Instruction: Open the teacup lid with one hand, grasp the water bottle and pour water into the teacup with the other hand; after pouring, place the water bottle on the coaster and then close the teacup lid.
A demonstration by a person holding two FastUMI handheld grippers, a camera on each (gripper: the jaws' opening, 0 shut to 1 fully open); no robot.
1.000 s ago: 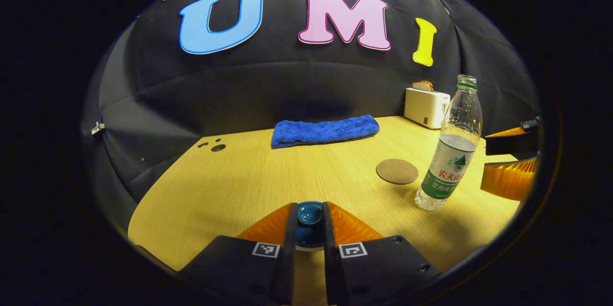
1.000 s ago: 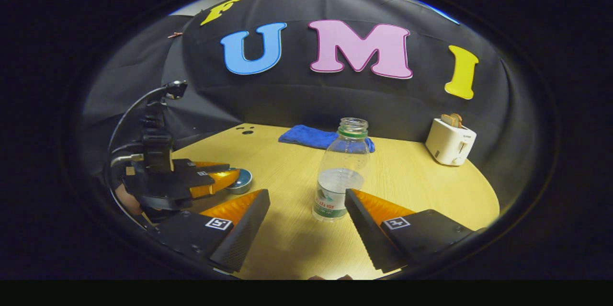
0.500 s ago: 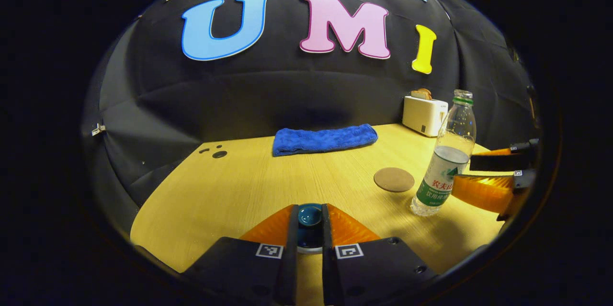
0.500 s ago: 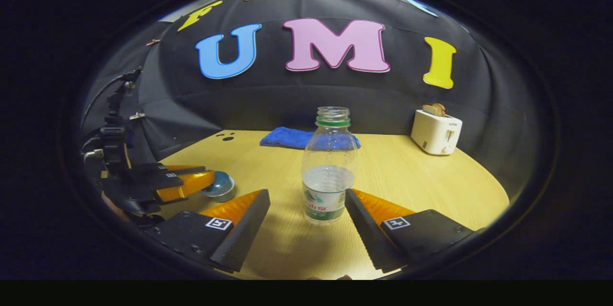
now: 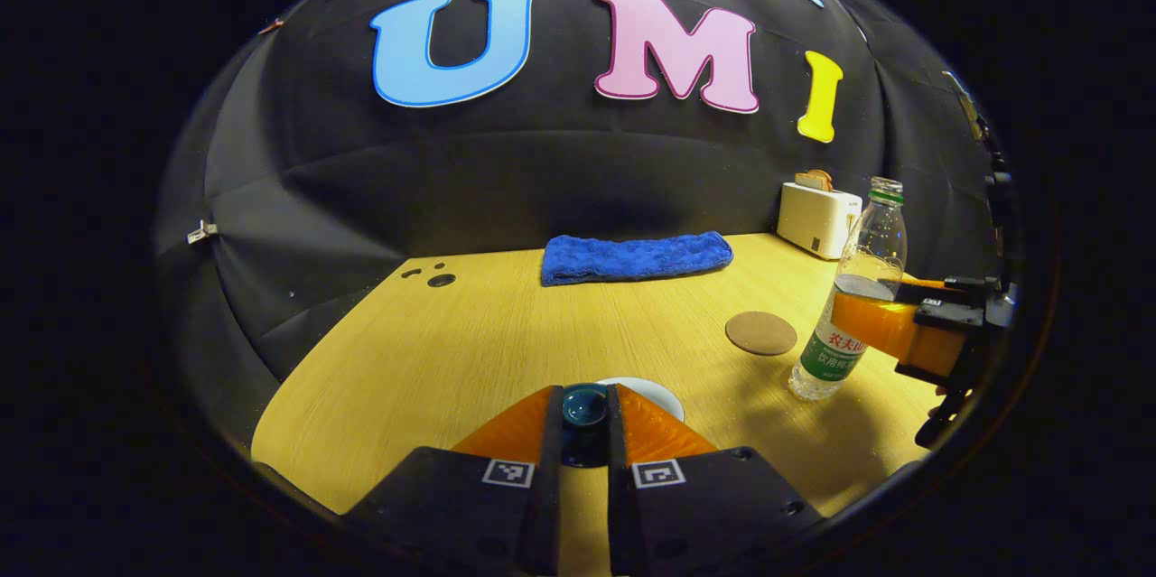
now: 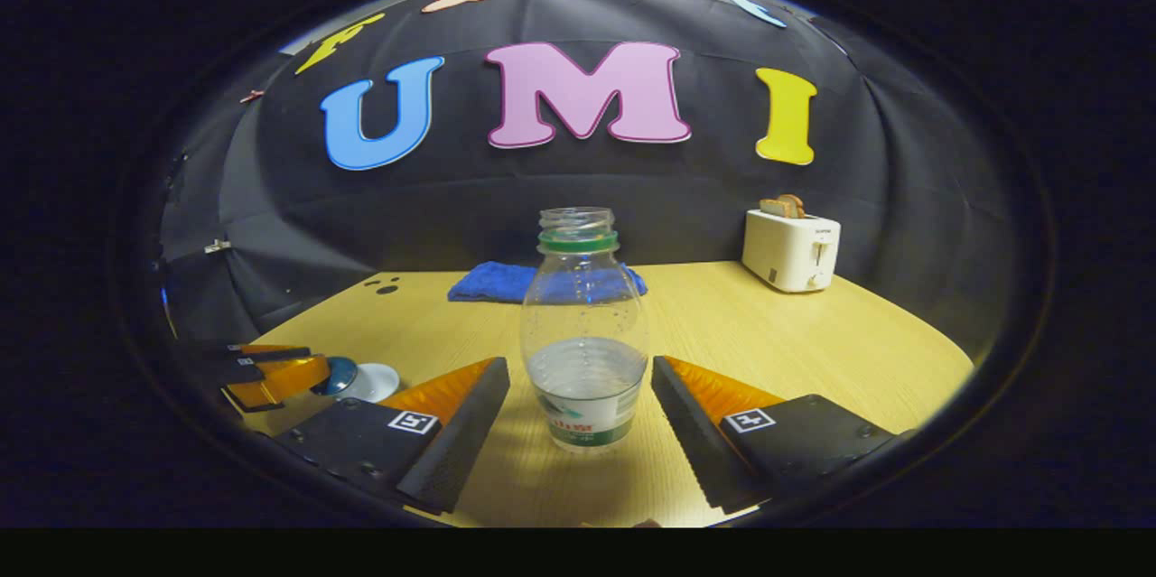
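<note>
On the desk [image 5: 470,333]: my two tongs at work.
Left tongs [image 5: 584,419]: clamped on teacup lid [image 5: 584,405] knob.
Right tongs [image 6: 578,396]: spread wide, flanking upright water bottle [image 6: 585,333], not touching.

Light wood-grain bench [image 5: 506,333]. On it: blue towel [image 5: 635,256] folded at rear, white toaster [image 5: 817,218] rear right, round coaster [image 5: 760,332], uncapped water bottle [image 6: 585,333] upright, white teacup [image 5: 652,390] near front edge.
</note>
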